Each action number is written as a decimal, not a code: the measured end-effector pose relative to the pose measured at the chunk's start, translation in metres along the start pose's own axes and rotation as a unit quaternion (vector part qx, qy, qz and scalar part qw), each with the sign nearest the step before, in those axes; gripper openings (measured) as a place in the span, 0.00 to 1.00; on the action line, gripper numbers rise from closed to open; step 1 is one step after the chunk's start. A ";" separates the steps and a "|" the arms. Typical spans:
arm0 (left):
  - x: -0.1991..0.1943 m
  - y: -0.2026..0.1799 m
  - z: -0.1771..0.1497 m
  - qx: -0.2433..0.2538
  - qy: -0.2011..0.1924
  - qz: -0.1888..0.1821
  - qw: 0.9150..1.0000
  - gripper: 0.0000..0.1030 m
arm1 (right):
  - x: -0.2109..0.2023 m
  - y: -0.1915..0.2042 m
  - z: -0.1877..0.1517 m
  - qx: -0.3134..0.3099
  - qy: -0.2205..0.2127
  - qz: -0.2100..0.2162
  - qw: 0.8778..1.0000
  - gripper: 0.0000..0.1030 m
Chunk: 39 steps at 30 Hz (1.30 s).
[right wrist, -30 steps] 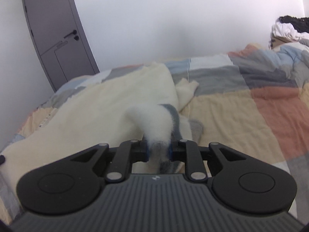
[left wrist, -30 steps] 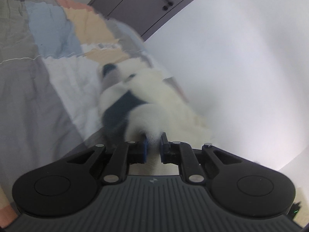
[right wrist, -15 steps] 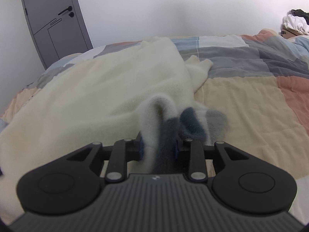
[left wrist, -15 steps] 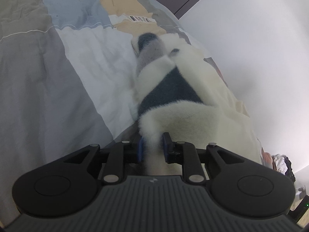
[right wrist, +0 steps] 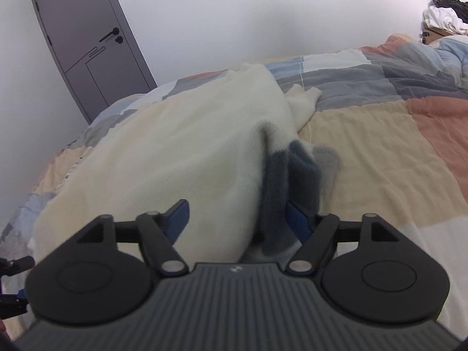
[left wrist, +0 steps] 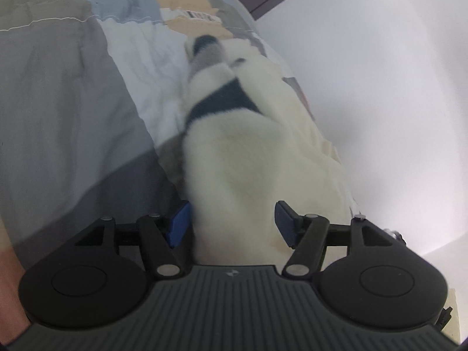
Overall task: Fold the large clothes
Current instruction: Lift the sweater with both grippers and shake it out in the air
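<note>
My left hand-held gripper (left wrist: 232,223) stands spread wide, its jaws having just been opening; the cream fleece lies between the blue pads (left wrist: 180,223), brushing the left one and clear of the right, so nothing is pinched. My right hand-held gripper (right wrist: 238,219) is the same: jaws just opened and spread, with the dark grey band of the garment bunched against the right pad and the left pad free of the cloth.

The fleece garment (right wrist: 175,146) itself lies on the bed (right wrist: 380,146), a large cream piece with navy and grey bands (left wrist: 222,102), stretching away from both grippers along the patchwork quilt. In the right wrist view its far end, perhaps a sleeve or corner (right wrist: 304,96), pokes out beyond the main fold.

I judge it soft, thick and light, with no stiffness at all: it will slump and sag wherever I let go, and the pile should give the pads good purchase and not slip. The best hold is at an edge or corner, taking both layers together, one gripper at each end of the same side.

Further off stand a grey door (right wrist: 87,44) and a pile of clothes (right wrist: 444,17) beyond the bed's far end.
</note>
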<state>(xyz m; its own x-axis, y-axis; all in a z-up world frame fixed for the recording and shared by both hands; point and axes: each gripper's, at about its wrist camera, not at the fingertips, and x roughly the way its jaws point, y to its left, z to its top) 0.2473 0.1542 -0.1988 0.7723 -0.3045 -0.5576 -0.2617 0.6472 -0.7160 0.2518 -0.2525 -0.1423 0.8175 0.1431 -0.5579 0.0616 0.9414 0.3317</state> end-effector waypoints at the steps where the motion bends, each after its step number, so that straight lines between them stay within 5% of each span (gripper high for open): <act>1: -0.003 -0.002 -0.006 0.005 0.002 -0.002 1.000 0.68 | -0.006 -0.001 -0.004 0.009 0.004 0.007 1.000 0.75; 6: -0.007 0.004 -0.036 -0.014 0.034 -0.018 0.999 0.69 | -0.011 -0.003 -0.022 0.058 0.038 0.054 0.996 0.75; 14: 0.025 0.024 -0.039 -0.085 0.074 -0.057 0.992 0.67 | 0.052 -0.014 -0.045 0.142 0.111 0.106 0.978 0.76; 17: 0.035 0.028 -0.034 -0.100 0.072 -0.074 0.990 0.53 | 0.066 -0.018 -0.044 0.172 0.104 0.131 0.971 0.50; 18: 0.037 0.027 -0.032 -0.096 0.073 -0.084 0.989 0.35 | 0.067 -0.016 -0.041 0.176 0.101 0.148 0.968 0.35; 19: 0.036 0.024 -0.029 -0.090 0.074 -0.103 0.988 0.26 | 0.064 -0.014 -0.038 0.176 0.092 0.164 0.966 0.31; 22: 0.020 0.016 -0.019 -0.078 0.049 -0.165 0.982 0.19 | 0.045 -0.007 -0.026 0.159 0.036 0.224 0.961 0.18; 28: -0.031 -0.012 -0.011 -0.039 0.005 -0.256 0.966 0.16 | -0.005 -0.014 -0.004 0.171 -0.089 0.333 0.923 0.16; 39: -0.131 -0.065 -0.035 0.018 -0.051 -0.326 0.944 0.15 | -0.109 -0.004 0.013 0.113 -0.165 0.387 0.900 0.16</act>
<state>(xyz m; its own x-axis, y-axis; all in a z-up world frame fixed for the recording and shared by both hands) 0.1432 0.1279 -0.0941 0.8146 -0.5786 0.0403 0.3064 0.3703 -0.8769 0.1698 -0.2757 -0.0732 0.7884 0.5962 0.1516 -0.5162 0.5071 0.6903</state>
